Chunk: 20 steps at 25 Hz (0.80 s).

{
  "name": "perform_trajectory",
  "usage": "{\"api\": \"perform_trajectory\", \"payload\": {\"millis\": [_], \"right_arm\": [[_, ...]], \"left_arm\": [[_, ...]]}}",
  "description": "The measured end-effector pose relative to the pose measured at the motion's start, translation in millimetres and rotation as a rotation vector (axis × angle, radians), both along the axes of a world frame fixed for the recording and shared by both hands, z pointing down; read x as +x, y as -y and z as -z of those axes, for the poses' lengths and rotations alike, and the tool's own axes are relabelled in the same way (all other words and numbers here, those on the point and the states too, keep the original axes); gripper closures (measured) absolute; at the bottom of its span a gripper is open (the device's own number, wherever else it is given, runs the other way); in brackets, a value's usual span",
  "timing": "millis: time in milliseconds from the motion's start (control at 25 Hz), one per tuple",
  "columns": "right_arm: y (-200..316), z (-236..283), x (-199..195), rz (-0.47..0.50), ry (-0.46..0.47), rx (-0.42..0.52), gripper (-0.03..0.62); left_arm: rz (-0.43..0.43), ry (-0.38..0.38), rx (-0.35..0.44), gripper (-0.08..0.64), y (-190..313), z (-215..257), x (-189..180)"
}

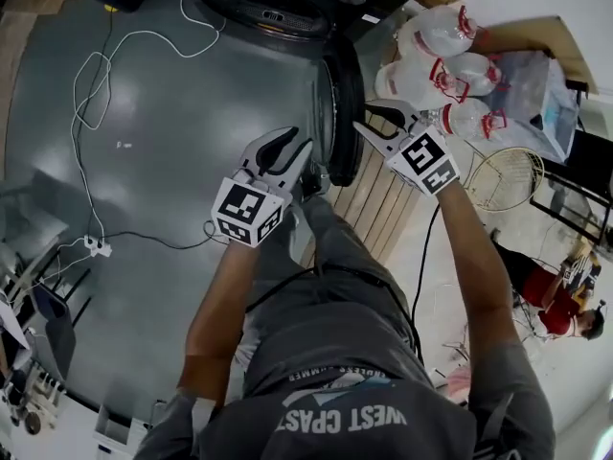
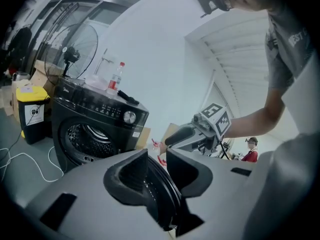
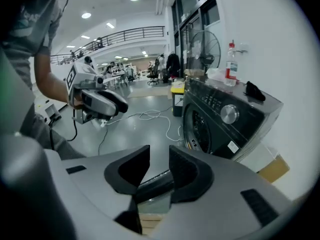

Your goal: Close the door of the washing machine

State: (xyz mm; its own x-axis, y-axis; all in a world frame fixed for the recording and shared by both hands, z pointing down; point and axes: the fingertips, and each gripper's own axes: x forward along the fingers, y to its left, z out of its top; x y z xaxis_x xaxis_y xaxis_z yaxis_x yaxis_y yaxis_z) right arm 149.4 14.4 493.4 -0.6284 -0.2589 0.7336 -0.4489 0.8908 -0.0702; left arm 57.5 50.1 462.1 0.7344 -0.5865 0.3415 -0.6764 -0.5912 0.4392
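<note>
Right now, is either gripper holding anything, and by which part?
Nothing is held. The left gripper and right gripper both have their fingers apart. The open washing machine's door rim shows in each gap, but no finger presses on it.

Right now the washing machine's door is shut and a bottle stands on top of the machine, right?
Not shut: the door stands open, swung out from the washing machine, as the head view shows. A bottle does stand on top of the machine.
</note>
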Motion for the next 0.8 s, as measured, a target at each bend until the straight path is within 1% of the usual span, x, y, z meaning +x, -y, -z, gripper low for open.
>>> {"api": "perform_trajectory", "payload": {"millis": [120,200,360,440,520,600,640,680,760,800], "right_arm": [[-5.8,-22.9,-9.4,0.150,-0.046,-0.030,0.437],[-13.9,-39.4,-14.1,0.261,-0.074,-0.055,0.413],[-36.4,-65.0,-22.4,0.516,-0.132,-0.124,0.375],[-48.6,-76.6,-22.6,0.644,-0.183,-0.149,0.350],[-55.6,-90.1,-20.7,0.752,-0.253,-0.142,0.335],[-55.7,-102.5,-20.6,0.826,-0.311,-0.110,0.333],[-53.6,-106.7,-22.6,0.848,-0.324,-0.090,0.333],[-50.6,-109.1,-26.3,0.860,-0.326,-0.070,0.342],[-44.9,-109.9,-36.2,0.865,-0.306,-0.043,0.391],[-43.2,-109.5,-41.4,0.862,-0.290,-0.038,0.393]], "left_arm": [[-0.007,0.008,-0.039,0.435,1.2,-22.7,9.9],[-0.011,0.012,-0.067,0.423,0.5,-37.3,15.6],[-0.022,0.019,-0.117,0.405,-1.7,-63.7,23.3],[-0.023,0.025,-0.135,0.402,-4.1,-74.8,24.1],[-0.020,0.031,-0.154,0.399,-6.7,-85.5,23.0],[-0.019,0.038,-0.173,0.394,-8.6,-96.4,21.5],[-0.019,0.043,-0.182,0.393,-9.1,-101.7,20.6],[-0.018,0.049,-0.190,0.391,-9.2,-106.6,19.5],[-0.016,0.058,-0.203,0.388,-9.4,-115.2,16.4],[-0.014,0.063,-0.209,0.387,-9.4,-118.6,14.4]]}}
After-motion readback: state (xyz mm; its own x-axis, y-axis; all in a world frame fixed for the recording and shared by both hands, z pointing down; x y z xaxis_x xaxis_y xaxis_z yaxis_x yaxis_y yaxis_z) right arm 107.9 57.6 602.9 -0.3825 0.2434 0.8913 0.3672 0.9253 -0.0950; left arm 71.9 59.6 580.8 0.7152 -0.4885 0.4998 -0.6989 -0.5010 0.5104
